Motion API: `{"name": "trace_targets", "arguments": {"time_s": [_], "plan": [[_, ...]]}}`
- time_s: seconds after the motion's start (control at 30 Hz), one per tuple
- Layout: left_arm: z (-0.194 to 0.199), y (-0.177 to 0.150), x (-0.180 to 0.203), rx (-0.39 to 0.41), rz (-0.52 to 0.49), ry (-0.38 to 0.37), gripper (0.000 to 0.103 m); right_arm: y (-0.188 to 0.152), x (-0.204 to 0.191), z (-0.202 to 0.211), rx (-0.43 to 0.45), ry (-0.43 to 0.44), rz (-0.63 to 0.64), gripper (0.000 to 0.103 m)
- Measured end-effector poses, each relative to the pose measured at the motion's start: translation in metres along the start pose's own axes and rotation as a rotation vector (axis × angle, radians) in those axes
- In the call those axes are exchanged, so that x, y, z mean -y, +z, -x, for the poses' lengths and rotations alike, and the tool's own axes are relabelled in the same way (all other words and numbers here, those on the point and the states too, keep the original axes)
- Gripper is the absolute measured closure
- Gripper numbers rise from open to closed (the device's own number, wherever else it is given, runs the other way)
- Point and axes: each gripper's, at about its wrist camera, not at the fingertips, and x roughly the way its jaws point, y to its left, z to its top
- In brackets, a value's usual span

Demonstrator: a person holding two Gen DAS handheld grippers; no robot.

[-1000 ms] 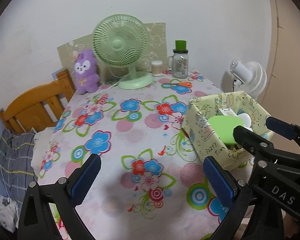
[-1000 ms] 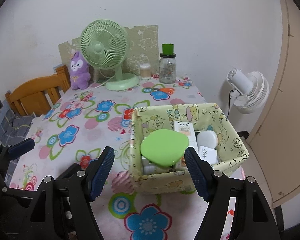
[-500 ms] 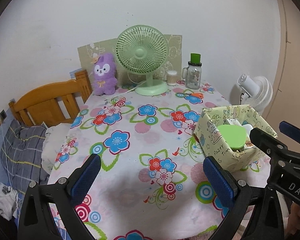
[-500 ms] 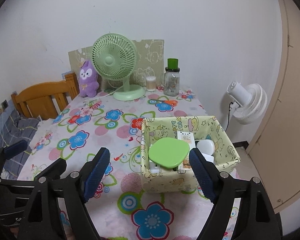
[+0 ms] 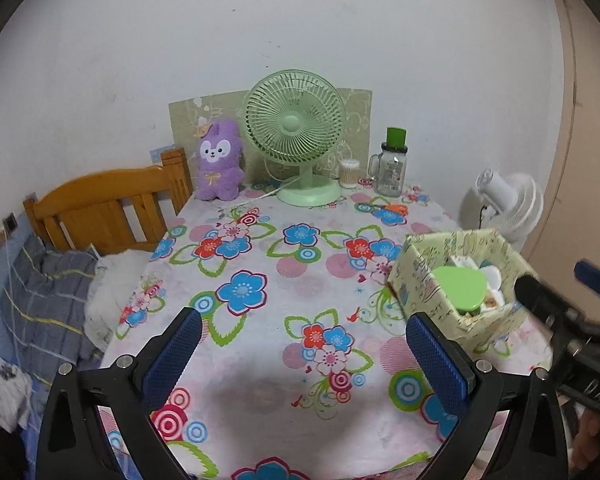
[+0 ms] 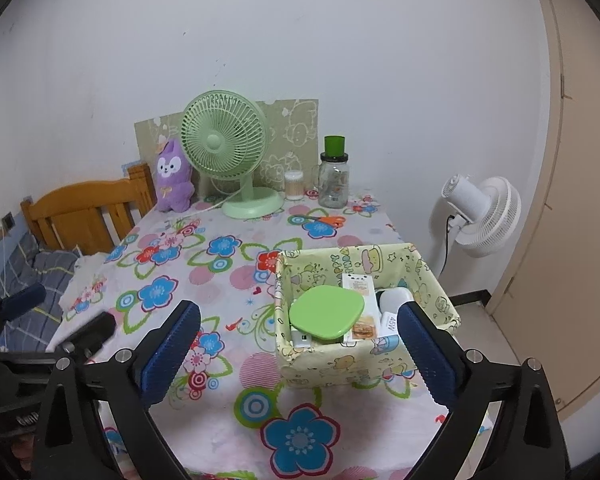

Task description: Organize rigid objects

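Fabric storage box (image 6: 364, 356): near table edge, green lid (image 6: 327, 311) perched atop. Our right gripper (image 6: 300, 356) opening, empty; left gripper (image 5: 304, 360) spread, empty. We risk nudging it off.

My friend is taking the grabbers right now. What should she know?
Left gripper: open, holding nothing, above the flowered tablecloth.
Right gripper: jaws opening, nothing between the pads, in front of the fabric basket.
In the basket: green lid-shaped thing on top, white charger, small boxes.
Done: loose things look packed.
Left: probably nothing. The green fan, purple plush and jar stand by the wall.
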Motion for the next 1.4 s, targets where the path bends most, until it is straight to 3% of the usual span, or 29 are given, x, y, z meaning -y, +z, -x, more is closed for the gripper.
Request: {"name": "trace_targets", "arguments": {"time_s": [0.37,1.4], "plan": [[0.0044,0.0013,-0.0093,0.016,0.054,0.01,0.0,-0.0003,-0.003,0.0026,0.011,0.016,-0.003,0.003],[0.0053,0.0014,-0.006,0.022,0.054,0.062,0.0,0.0021,-0.006,0.0023,0.034,0.025,0.0,0.003]]}}
